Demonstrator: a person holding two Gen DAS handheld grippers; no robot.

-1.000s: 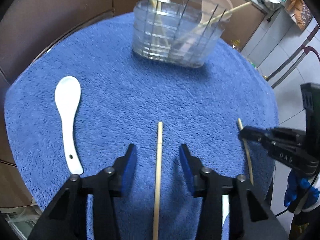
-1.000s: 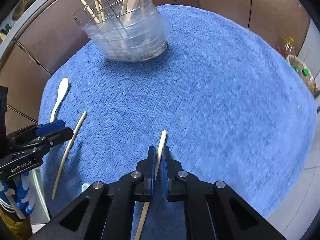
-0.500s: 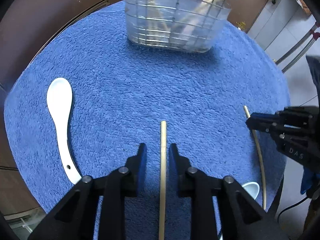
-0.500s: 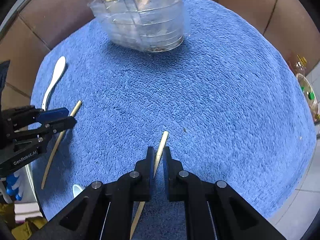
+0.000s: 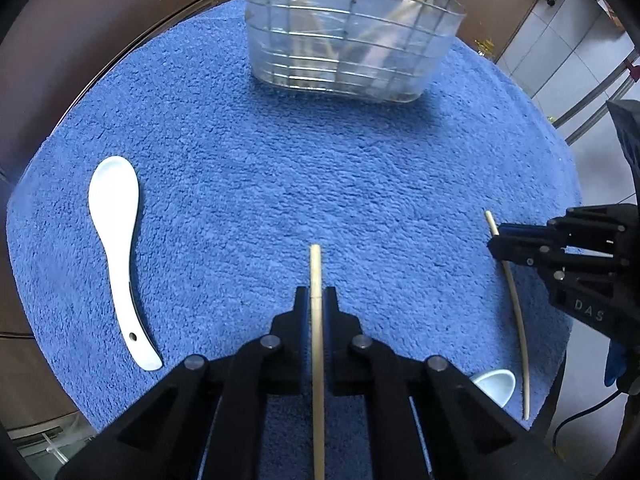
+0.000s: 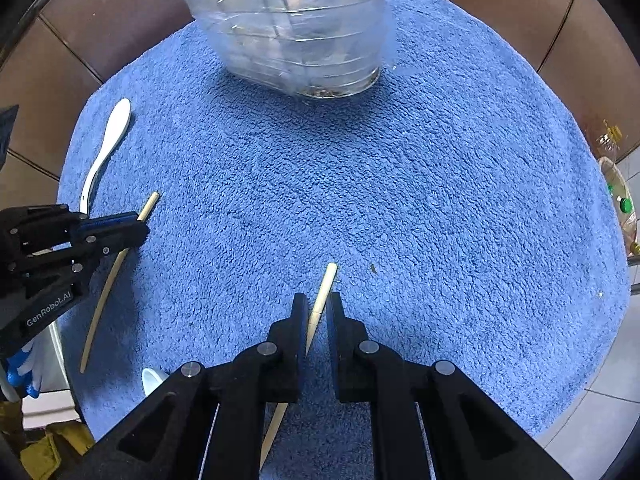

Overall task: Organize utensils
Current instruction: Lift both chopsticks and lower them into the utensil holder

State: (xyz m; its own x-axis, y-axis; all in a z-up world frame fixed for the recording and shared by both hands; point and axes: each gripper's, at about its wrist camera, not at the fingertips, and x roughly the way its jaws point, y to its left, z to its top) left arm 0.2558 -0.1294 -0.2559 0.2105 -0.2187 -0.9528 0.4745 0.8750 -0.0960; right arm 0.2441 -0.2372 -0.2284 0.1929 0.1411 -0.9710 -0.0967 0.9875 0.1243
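**A chopstick in each of my grippers**

My left gripper [image 5: 316, 300] clamps one chopstick [image 5: 315, 268] against the blue towel [image 5: 360, 184]; my right gripper [image 6: 317, 306] pinches a second chopstick [image 6: 326, 284], tilted between its pads; a white spoon [image 5: 114, 216] lies off left; farther back, the wire utensil basket [image 5: 348, 40] stands holding sticks.

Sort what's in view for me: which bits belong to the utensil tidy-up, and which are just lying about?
Job: left gripper on a chopstick; right gripper on another chopstick; white spoon; second white spoon; wire caddy.
Lying about: blue towel; bottles.
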